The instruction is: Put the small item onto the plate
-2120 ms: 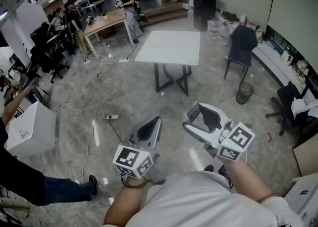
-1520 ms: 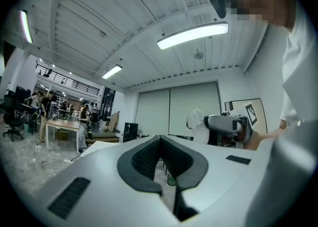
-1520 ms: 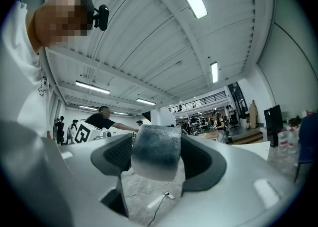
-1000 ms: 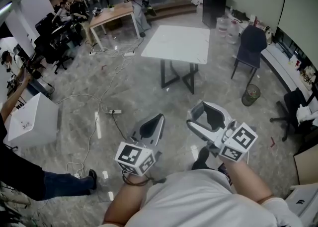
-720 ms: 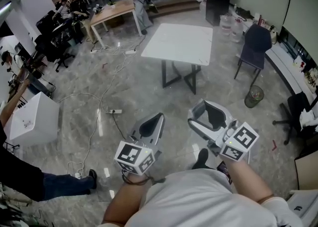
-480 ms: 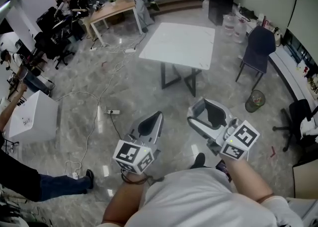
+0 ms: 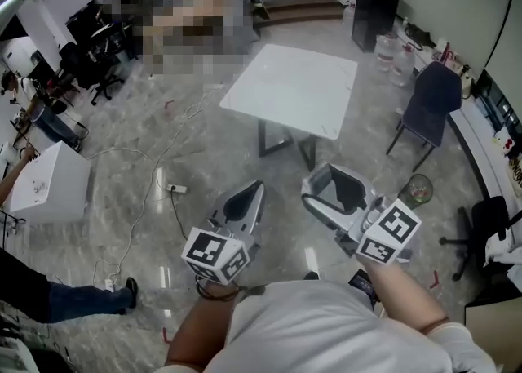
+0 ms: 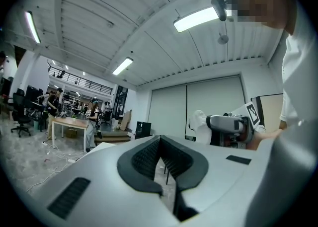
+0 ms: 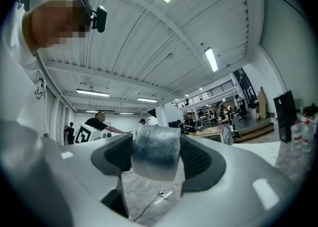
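Note:
My right gripper (image 9: 155, 146) is shut on a small grey, foil-like item (image 9: 155, 154) that fills the gap between its pads. In the head view the right gripper (image 7: 336, 193) is held at waist height above the floor, with the item not visible there. My left gripper (image 7: 247, 202) is beside it on the left; its jaws (image 8: 160, 144) are shut together with nothing between them. A white table (image 7: 294, 90) stands ahead of both grippers. No plate shows in any view.
A dark chair (image 7: 430, 102) and a bin (image 7: 416, 188) stand right of the table. A white box (image 7: 45, 185) sits at the left, with cables and a power strip (image 7: 174, 188) on the grey floor. A black cabinet (image 7: 375, 1) stands at the back.
The white table has come closer and now lies nearer the grippers in the head view. Both grippers keep the same pose, the right still holding the item.

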Motion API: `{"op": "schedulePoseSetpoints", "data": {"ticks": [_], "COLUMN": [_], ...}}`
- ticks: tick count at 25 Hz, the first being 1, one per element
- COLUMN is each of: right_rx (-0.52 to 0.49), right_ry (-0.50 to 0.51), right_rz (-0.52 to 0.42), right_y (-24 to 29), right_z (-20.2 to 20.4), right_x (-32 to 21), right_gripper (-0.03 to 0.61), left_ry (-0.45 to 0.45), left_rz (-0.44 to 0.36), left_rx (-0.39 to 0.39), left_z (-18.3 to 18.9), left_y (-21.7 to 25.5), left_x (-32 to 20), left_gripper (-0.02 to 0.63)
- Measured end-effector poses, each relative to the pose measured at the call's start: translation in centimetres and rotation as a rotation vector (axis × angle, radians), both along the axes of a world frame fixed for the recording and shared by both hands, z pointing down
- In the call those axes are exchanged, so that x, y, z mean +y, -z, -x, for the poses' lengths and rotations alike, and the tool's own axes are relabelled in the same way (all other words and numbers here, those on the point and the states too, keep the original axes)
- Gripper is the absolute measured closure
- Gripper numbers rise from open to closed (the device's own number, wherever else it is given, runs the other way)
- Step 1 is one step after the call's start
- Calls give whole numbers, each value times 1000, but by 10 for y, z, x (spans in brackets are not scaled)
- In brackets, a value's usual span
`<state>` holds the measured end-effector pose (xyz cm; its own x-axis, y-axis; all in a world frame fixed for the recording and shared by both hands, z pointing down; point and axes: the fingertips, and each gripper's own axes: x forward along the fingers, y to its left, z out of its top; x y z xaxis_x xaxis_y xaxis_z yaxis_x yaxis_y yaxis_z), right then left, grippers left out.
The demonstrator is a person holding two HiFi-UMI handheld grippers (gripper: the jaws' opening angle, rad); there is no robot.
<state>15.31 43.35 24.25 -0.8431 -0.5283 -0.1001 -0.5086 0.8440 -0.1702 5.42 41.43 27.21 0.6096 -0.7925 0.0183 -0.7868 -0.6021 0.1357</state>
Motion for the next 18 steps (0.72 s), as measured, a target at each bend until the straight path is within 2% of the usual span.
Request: {"op": "schedulePoseSetpoints", "data": {"ticks": [9,18], "right_rx": [-2,3], "right_ry": [6,-15], "right_rz": [19,47], "right_y": [-9,-20], "right_z": [-18,6], "right_x": [-65,-153], "right_gripper": [285,285], "left_ry": [2,-47], "left_rz": [14,20], "left_rx": [2,23], "left_z": [-20,-4], "left_y": [-5,-16], "left_x": [-61,-157], "left_gripper": [607,607]}}
